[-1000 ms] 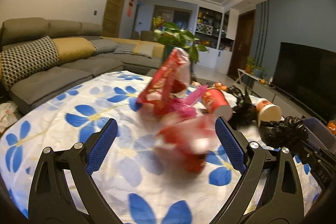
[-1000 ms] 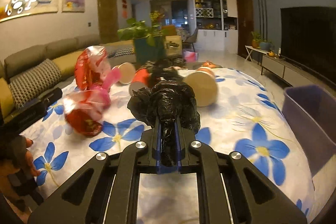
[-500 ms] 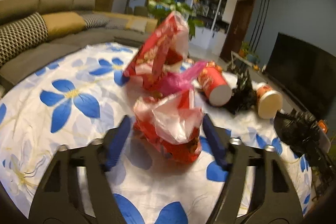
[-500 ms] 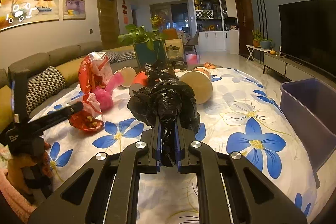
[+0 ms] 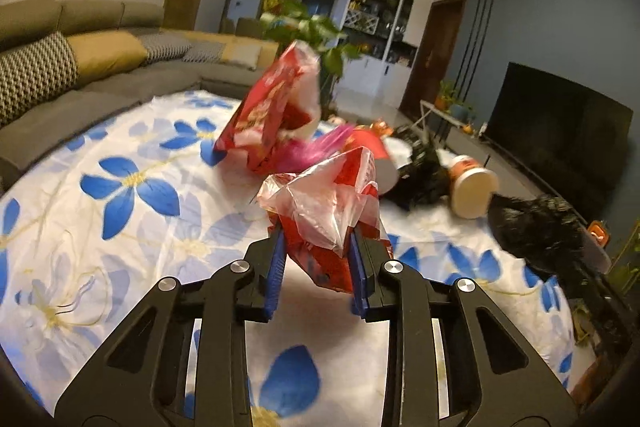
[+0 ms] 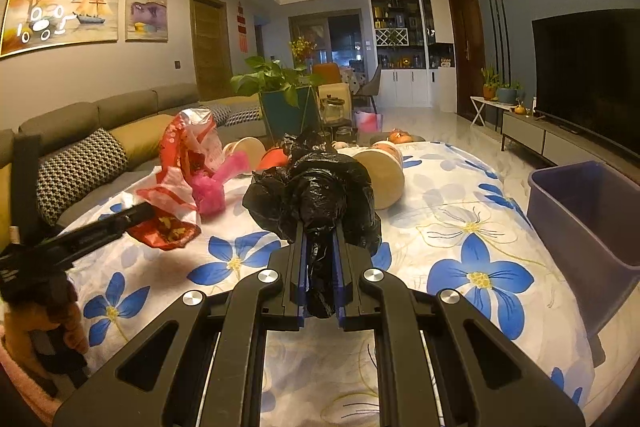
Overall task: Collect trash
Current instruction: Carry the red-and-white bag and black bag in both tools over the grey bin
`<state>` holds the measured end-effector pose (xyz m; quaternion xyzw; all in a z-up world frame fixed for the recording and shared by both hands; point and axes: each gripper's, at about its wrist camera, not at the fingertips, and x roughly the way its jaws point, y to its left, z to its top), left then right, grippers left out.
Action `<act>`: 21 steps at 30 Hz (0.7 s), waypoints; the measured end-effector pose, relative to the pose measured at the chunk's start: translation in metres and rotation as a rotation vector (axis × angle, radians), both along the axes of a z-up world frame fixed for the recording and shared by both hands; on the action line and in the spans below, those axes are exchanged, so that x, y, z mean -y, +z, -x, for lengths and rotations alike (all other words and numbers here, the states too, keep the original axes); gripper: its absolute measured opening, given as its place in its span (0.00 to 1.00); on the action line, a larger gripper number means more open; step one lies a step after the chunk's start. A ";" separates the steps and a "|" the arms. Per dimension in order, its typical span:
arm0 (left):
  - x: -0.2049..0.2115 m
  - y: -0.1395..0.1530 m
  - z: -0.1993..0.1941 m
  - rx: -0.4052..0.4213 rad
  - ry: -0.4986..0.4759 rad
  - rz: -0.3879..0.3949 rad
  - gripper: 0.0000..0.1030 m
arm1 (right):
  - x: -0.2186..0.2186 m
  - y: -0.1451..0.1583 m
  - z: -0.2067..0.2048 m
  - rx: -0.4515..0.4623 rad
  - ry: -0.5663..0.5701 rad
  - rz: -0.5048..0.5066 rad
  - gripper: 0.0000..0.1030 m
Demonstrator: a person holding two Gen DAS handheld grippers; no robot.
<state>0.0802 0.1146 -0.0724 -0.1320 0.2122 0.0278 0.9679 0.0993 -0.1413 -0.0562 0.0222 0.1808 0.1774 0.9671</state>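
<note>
Only the right wrist view shows the purple bin (image 6: pixel 580 223) at the flowered surface (image 6: pixel 460 195) edge – and the right claw (image 6: pixel 320 267) clamped on a black trash bag (image 6: pixel 316 195). The left view shows the left claw (image 5: pixel 318 267) closing, its blue pads against a red-and-clear wrapper (image 5: pixel 328 211); behind it lie a red snack bag (image 5: pixel 276 119) and a paper cup (image 5: pixel 472 187).

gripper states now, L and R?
Left gripper: jaws closing on the red wrapper, pads pressing it.
Right gripper: shut on the black bag.
</note>
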 end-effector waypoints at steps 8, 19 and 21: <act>0.031 0.024 0.017 0.056 -0.028 -0.061 0.27 | 0.011 0.008 0.015 0.021 -0.021 -0.010 0.12; 0.065 0.030 0.026 0.066 -0.090 -0.085 0.27 | 0.040 0.015 0.034 0.039 -0.086 -0.020 0.11; 0.072 0.032 0.027 0.071 -0.101 -0.092 0.27 | 0.044 0.015 0.036 0.042 -0.095 -0.021 0.12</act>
